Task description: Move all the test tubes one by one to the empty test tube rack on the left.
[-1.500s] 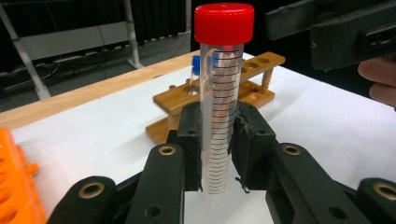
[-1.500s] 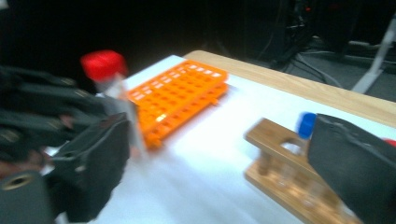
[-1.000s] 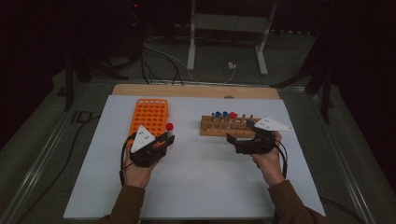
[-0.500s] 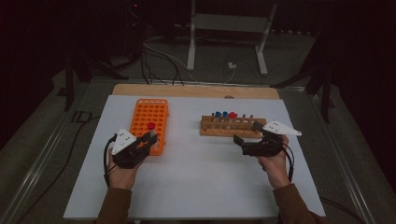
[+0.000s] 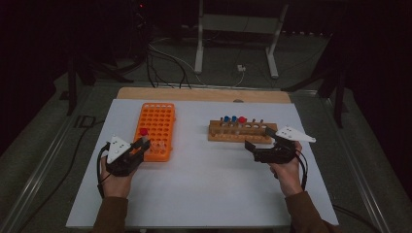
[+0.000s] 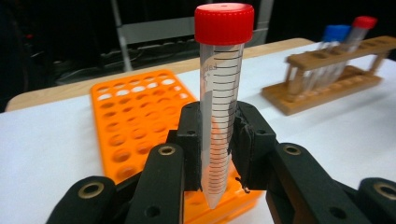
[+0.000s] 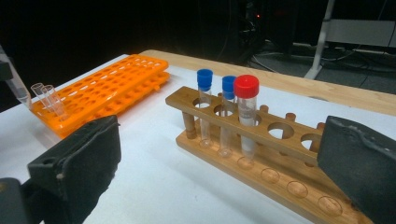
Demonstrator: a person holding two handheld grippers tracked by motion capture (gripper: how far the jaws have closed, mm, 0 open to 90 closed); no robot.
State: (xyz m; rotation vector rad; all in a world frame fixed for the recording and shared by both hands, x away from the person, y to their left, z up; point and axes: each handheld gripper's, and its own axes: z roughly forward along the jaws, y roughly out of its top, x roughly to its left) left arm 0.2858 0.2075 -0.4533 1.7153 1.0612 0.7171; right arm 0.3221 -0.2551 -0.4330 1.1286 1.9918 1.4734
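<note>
1. While the orange rack (image 5: 156, 130) waits, we swing the left gripper (image 5: 138, 148) back to its near corner.
2. Our right gripper (image 5: 259, 148) hangs spread by the wooden rack (image 5: 239, 132).
3. Left jaws pinch the red-capped tube (image 6: 219, 98) upright; insertion's next, we reckon.

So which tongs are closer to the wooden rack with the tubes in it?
The right tongs: they hover open just in front of the wooden rack. The left tongs are across the table by the orange plastic rack.

Open claw (image 7: 224, 172), wooden rack (image 7: 261, 154), three capped tubes (image 7: 246, 116), orange rack (image 7: 107, 91)
</note>
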